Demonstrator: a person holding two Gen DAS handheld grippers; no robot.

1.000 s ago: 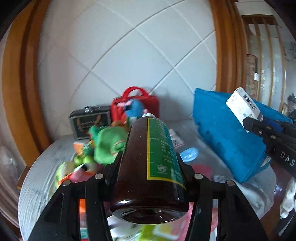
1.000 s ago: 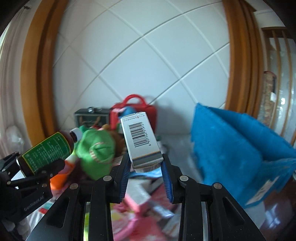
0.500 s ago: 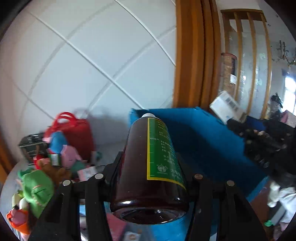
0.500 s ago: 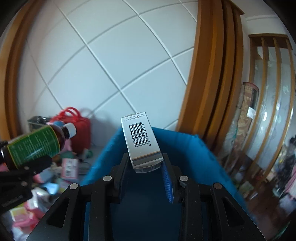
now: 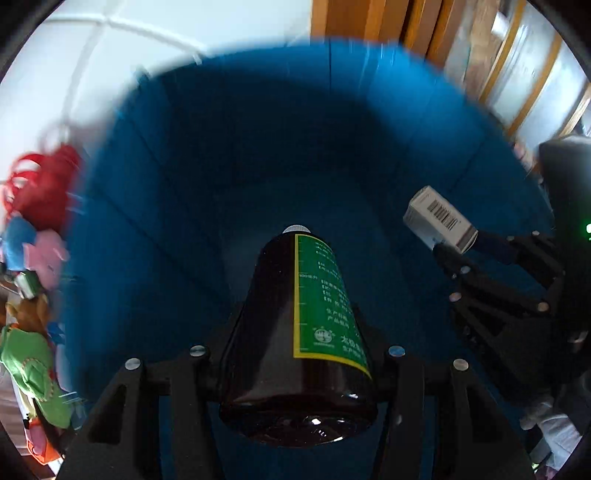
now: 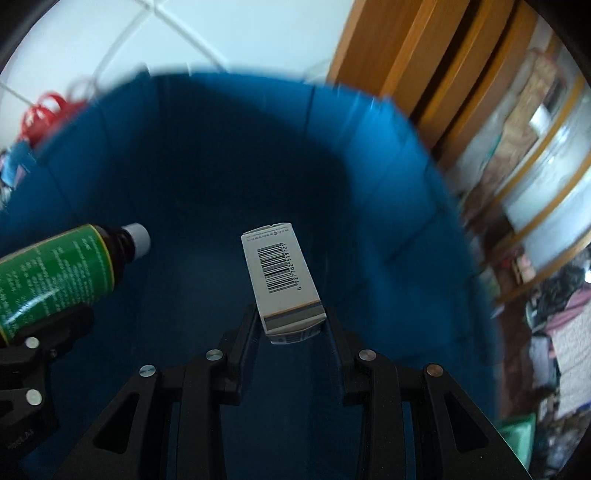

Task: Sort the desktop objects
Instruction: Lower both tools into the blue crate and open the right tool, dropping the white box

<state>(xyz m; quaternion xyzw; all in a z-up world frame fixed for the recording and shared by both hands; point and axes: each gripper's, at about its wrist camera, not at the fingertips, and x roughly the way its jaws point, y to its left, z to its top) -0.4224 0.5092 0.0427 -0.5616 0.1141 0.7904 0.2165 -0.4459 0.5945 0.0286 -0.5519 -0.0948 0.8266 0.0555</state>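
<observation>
My left gripper (image 5: 295, 325) is shut on a dark brown bottle (image 5: 291, 332) with a green label and a white cap, pointing steeply down into a blue fabric bin (image 5: 229, 155). My right gripper (image 6: 290, 325) is shut on a small white box (image 6: 282, 280) with a barcode, also held over the blue fabric bin (image 6: 229, 155). Seen from the right wrist, the bottle (image 6: 59, 273) sits at the left. From the left wrist, the box (image 5: 437, 218) shows at the right. The bin's inside looks bare below both items.
Plush toys (image 5: 29, 362) in green, pink and blue and a red bag (image 5: 44, 184) lie left of the bin. A white tiled wall (image 6: 184, 33) stands behind it. Wooden framing (image 6: 424, 74) and a cluttered room lie to the right.
Both grippers have swung right from the toy pile to above the blue bin and tipped downward. Each keeps its hold, the bottle on the left and the box on the right.
</observation>
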